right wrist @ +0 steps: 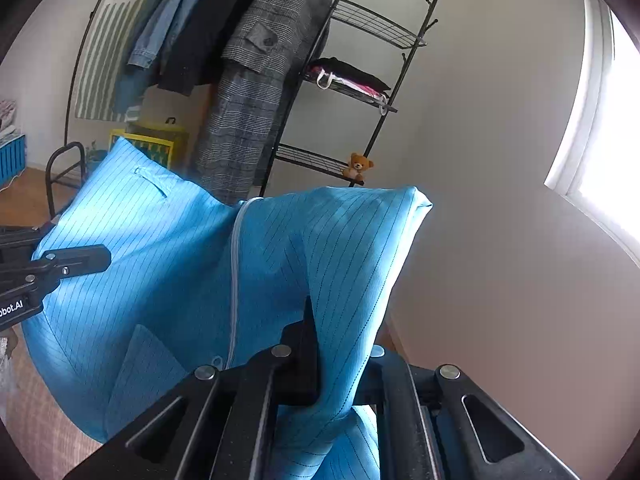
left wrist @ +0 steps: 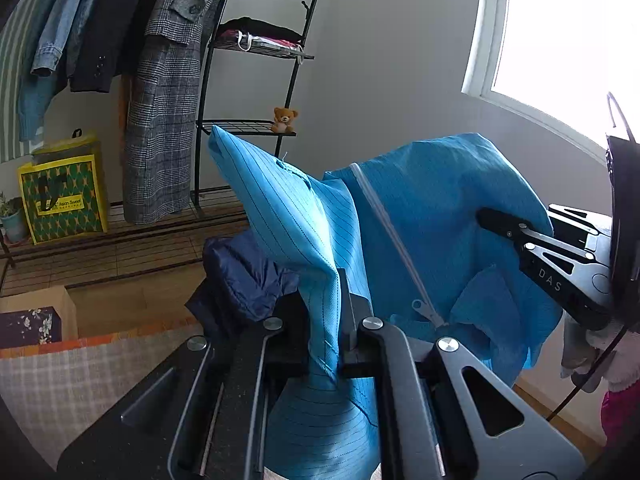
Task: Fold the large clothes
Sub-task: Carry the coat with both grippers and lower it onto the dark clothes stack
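Blue striped garment [left wrist: 420, 216] is held up off the surface. L gripper [left wrist: 340, 328] is clamped on fabric at 6 o'clock; R gripper [right wrist: 340, 360] likewise. White zipper [right wrist: 234, 280] is seen btwn them.

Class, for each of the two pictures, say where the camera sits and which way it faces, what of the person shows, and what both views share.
Left wrist: sits on the left gripper, shut on the light blue pinstriped zip garment, facing the black wire shelf rack; a white-gloved hand holds the right gripper.
Right wrist: sits on the right gripper, shut on the garment, facing the rack; the left gripper enters at the left edge.
Shared: garment, rack, small brown teddy bear.
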